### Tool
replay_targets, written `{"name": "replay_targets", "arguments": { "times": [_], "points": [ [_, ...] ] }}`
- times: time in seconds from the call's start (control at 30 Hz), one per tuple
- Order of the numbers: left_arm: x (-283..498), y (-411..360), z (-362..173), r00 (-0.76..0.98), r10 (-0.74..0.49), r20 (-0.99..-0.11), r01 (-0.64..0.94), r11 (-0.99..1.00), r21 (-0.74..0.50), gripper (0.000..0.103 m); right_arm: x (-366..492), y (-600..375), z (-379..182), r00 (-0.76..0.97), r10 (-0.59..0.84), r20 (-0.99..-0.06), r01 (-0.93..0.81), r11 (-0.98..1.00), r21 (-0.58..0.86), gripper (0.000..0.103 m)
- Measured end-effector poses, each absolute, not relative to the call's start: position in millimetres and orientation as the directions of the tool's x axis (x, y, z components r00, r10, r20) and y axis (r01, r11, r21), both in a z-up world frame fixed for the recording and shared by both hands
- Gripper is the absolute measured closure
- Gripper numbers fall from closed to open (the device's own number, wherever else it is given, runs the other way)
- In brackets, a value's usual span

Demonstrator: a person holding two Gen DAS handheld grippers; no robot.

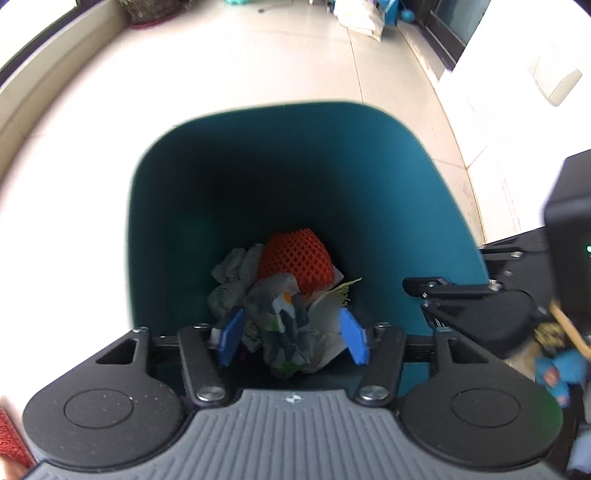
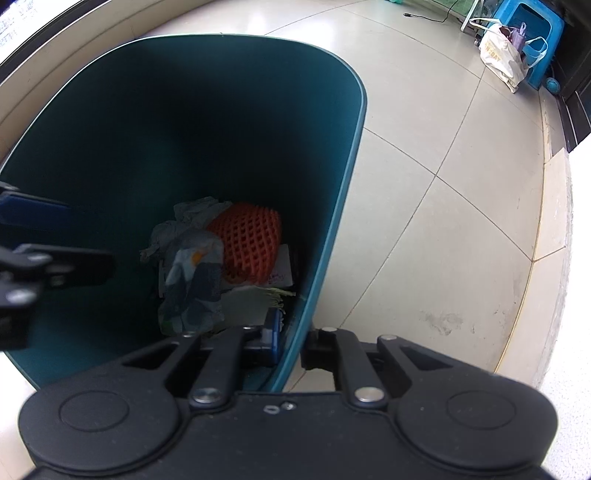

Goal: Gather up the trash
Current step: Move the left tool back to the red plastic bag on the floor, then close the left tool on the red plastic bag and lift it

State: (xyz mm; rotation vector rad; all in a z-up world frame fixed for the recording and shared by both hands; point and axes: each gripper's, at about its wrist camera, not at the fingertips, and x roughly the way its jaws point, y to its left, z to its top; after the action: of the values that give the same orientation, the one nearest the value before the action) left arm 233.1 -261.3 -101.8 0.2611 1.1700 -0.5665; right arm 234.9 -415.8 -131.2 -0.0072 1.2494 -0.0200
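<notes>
A teal bin (image 1: 388, 155) stands on the tiled floor. At its bottom lie an orange foam net (image 1: 295, 254), crumpled tissues (image 1: 231, 273) and white paper. My left gripper (image 1: 291, 334) hangs over the bin's mouth, open. A crumpled grey-blue wrapper (image 1: 284, 325) shows between its blue pads (image 1: 231, 334), with a gap on each side. In the right wrist view the wrapper (image 2: 192, 284) lies on the heap. My right gripper (image 2: 295, 343) is shut on the bin's near wall (image 2: 325, 258), one pad inside and one finger outside. The left gripper (image 2: 55, 236) shows at that view's left edge.
Pale floor tiles surround the bin. A white shopping bag (image 2: 502, 59) leans on a blue stool (image 2: 532, 33) far right. A plant pot (image 1: 151, 11) stands by the window ledge. A blue item (image 1: 557, 373) and a wooden stick (image 1: 570, 328) sit at the right edge.
</notes>
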Motion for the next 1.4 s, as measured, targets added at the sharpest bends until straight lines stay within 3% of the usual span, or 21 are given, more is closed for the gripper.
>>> {"name": "replay_targets", "arguments": {
  "times": [0.13,0.3,0.73,0.93,1.27,1.4],
  "points": [
    [220,-237,-78,0.312,-0.291,-0.904,0.524,0.847,-0.092,0.038,231,-416,-130,0.317,-0.02,-0.948,0.005,1.0,-0.019,0.093],
    [208,-205,-59,0.375,-0.277,-0.885,0.507,0.86,-0.054,0.037,234,-411,-131,0.314,-0.024,-0.949,-0.008,1.0,-0.028,0.093],
    [196,-80,-55,0.464,-0.169,-0.869,0.259,0.965,-0.049,0.03,237,-386,-132,0.285,-0.005,-0.958,-0.042,0.999,-0.017,0.092],
    [213,-24,-102,0.393,-0.12,-0.912,0.172,0.984,-0.055,0.03,240,-383,-133,0.281,-0.007,-0.96,-0.056,0.998,-0.024,0.092],
    [242,15,-256,0.135,0.003,-0.991,0.074,0.997,0.013,0.03,245,-385,-134,0.262,-0.033,-0.965,-0.054,0.997,-0.049,0.093],
    [236,38,-293,0.07,0.024,-0.997,0.033,0.999,0.026,0.03,246,-381,-134,0.26,-0.036,-0.965,-0.069,0.996,-0.056,0.093]
  ]
}}
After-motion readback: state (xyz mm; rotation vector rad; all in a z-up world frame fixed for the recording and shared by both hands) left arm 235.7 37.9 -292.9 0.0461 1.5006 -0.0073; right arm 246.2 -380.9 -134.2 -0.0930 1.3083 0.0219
